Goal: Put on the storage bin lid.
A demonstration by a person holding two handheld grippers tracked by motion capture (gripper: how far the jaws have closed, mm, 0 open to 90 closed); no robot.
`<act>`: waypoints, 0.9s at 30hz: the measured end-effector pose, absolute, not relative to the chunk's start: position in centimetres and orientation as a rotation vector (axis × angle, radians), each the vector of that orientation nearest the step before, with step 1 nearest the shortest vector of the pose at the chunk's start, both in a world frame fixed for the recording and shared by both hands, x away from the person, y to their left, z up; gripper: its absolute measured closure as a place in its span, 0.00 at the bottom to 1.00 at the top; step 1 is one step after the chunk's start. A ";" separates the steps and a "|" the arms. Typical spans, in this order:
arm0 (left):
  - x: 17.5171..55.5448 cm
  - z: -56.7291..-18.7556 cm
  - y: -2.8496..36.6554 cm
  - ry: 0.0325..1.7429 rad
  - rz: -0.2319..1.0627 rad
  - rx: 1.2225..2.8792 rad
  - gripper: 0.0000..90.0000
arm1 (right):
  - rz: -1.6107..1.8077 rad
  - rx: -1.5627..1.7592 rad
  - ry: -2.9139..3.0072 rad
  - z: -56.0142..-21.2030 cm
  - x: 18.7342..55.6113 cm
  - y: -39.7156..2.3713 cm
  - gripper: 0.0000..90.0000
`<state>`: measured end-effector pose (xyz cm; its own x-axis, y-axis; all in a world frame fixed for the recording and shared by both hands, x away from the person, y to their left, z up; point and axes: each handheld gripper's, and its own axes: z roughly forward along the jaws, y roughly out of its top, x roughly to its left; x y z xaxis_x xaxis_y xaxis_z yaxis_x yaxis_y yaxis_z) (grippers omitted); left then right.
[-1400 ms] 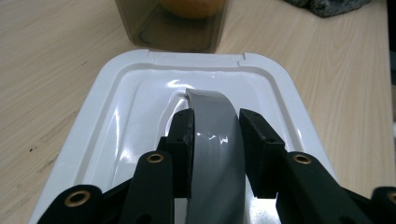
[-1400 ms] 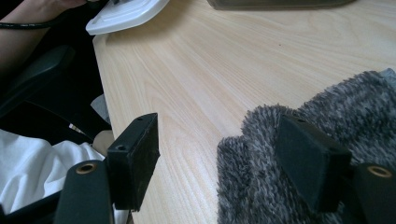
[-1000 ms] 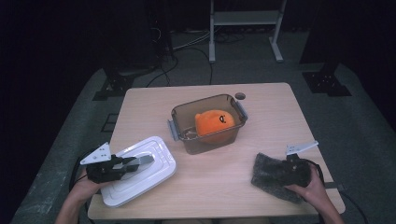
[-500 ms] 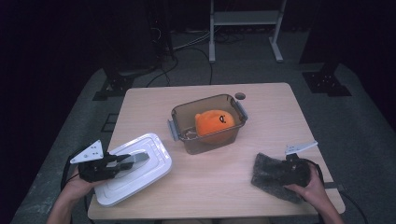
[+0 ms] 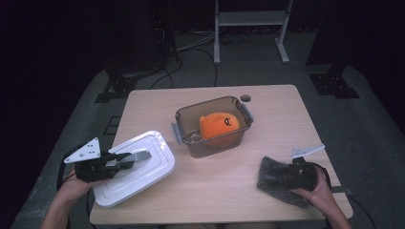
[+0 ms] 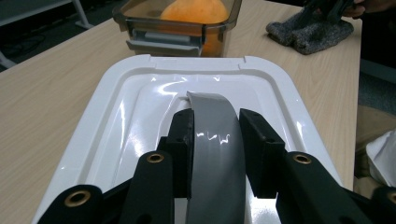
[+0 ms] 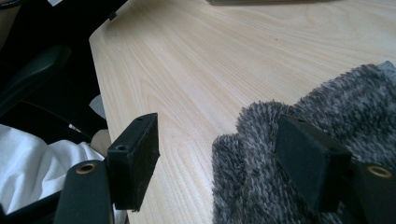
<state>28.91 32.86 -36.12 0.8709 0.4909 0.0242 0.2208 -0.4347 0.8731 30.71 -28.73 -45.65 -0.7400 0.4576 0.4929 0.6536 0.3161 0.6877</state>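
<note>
A white plastic lid (image 5: 145,152) lies at the table's front left, with a grey handle (image 6: 208,105) along its middle. My left gripper (image 5: 125,161) is shut on that handle, one black pad pressing each side, as the left gripper view (image 6: 216,140) shows. A clear brown container (image 5: 191,112) stands mid-table and holds an orange plush toy (image 5: 218,125). At the front right a grey fuzzy cloth (image 5: 274,179) lies flat. My right gripper (image 5: 292,175) rests at its edge with jaws wide apart; in the right gripper view (image 7: 219,158) one jaw sits on the cloth (image 7: 336,102) and the other over bare wood.
The wooden table (image 5: 267,109) has a small round hole (image 5: 245,98) near its back edge. A metal stand (image 5: 250,28) and cables lie on the dark floor beyond. The container's grey latch (image 6: 161,43) faces the lid.
My left gripper has risen with the lid's handle in it, and the lid has come up and drifted slightly left. The right hand and the cloth have stayed put.
</note>
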 end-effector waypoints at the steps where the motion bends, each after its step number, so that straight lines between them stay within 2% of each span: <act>1: 28.9 -36.0 32.8 0.515 0.339 2.029 0.74 | -1.392 -1.019 -2.373 -45.6 30.7 -28.7 0.33; 13: 29.4 -34.2 32.0 0.486 0.347 2.020 0.74 | -1.394 -1.019 -2.373 -45.6 30.7 -28.8 0.33; 27: 30.8 -32.0 29.3 0.429 0.351 2.007 0.74 | -1.407 -1.020 -2.372 -45.5 30.7 -29.0 0.33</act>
